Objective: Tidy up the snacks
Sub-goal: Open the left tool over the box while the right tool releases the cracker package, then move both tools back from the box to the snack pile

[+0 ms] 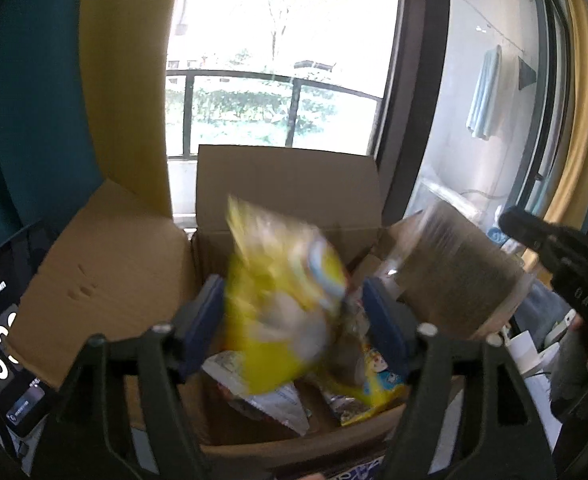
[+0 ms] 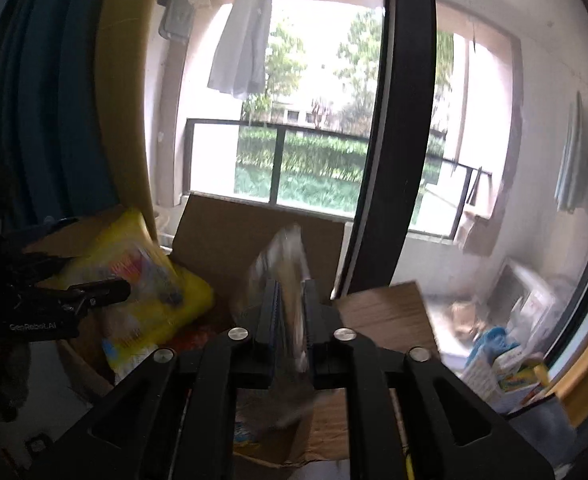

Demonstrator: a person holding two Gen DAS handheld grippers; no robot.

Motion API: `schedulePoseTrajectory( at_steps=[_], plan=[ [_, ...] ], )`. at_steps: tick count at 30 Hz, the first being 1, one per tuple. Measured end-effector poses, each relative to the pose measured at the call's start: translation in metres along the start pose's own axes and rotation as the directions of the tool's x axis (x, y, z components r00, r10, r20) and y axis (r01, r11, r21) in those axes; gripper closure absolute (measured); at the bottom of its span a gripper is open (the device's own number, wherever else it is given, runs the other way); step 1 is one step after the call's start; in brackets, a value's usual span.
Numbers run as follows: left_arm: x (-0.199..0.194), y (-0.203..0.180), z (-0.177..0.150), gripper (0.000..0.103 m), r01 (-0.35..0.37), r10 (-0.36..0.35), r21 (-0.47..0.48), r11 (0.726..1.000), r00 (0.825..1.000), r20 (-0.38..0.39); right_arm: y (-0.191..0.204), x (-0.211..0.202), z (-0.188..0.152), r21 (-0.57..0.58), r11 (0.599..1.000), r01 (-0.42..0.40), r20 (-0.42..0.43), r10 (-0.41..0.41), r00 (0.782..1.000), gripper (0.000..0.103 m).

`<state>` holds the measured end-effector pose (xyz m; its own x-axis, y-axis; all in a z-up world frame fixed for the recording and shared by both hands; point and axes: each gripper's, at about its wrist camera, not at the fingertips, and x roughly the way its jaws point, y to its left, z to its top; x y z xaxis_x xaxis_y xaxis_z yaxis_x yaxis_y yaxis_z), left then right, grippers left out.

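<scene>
At centre frame the left gripper (image 1: 294, 320) has its jaws clamped on a blurred yellow plastic snack bag (image 1: 282, 304) above the open brown cardboard box (image 1: 286, 184). The right gripper (image 2: 290, 320) pinches a clear-wrapped brown snack pack (image 2: 288, 264) over the same box.

Tablet clock (image 1: 2, 360), hanging shirt (image 2: 244, 36)

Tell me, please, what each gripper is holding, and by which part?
Left gripper clamps the yellow bag mid-body; right gripper pinches the clear packet near its lower part.
</scene>
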<state>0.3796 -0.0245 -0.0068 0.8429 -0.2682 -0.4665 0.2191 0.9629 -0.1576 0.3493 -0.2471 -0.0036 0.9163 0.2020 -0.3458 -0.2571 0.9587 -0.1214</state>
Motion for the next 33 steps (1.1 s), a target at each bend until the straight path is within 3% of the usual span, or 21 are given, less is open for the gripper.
schedulePoseTrajectory(
  at_steps=[28, 33],
  plan=[
    [-0.086, -0.012, -0.027, 0.027, 0.037, -0.038, 0.016, 0.999, 0.998, 0.058, 0.023, -0.067, -0.018, -0.012, 1.000, -0.014, -0.021, 0.014, 1.000, 0.074],
    [-0.107, -0.014, -0.038, 0.027, 0.046, -0.048, 0.030, 0.998, 0.997, 0.067, 0.032, -0.084, -0.023, -0.010, 0.999, -0.030, -0.019, 0.030, 0.999, 0.066]
  ],
)
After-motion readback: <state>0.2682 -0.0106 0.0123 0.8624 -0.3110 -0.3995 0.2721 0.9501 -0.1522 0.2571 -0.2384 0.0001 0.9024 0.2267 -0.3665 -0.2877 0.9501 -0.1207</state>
